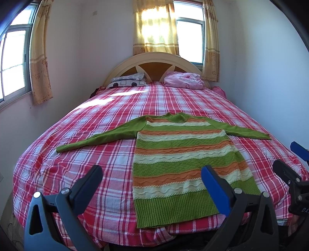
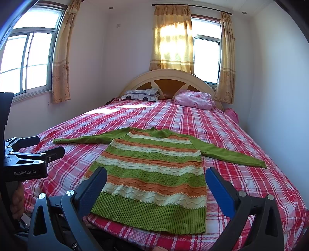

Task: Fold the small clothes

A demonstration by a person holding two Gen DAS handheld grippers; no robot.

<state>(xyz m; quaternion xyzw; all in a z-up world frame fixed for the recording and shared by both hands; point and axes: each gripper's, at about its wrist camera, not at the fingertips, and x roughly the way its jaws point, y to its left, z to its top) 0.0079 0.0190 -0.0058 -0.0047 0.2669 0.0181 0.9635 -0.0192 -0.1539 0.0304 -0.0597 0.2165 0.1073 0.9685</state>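
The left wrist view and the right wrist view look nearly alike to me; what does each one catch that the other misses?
Only the left wrist view shows the right hand-held gripper from outside, at its right edge, beside the sweater's right sleeve. Only the right wrist view shows the left hand-held gripper from outside, at its left edge, with a printed label on its body, plus the curtain rod. Both share the striped sweater spread flat with sleeves out on the plaid bed, the headboard, pillows and curtained windows. Both grippers are open and hold nothing.

Plaid bed (image 1: 108, 123) bears striped sweater (image 1: 173, 154), pillows (image 1: 127, 81), pink bundle (image 1: 183, 80)
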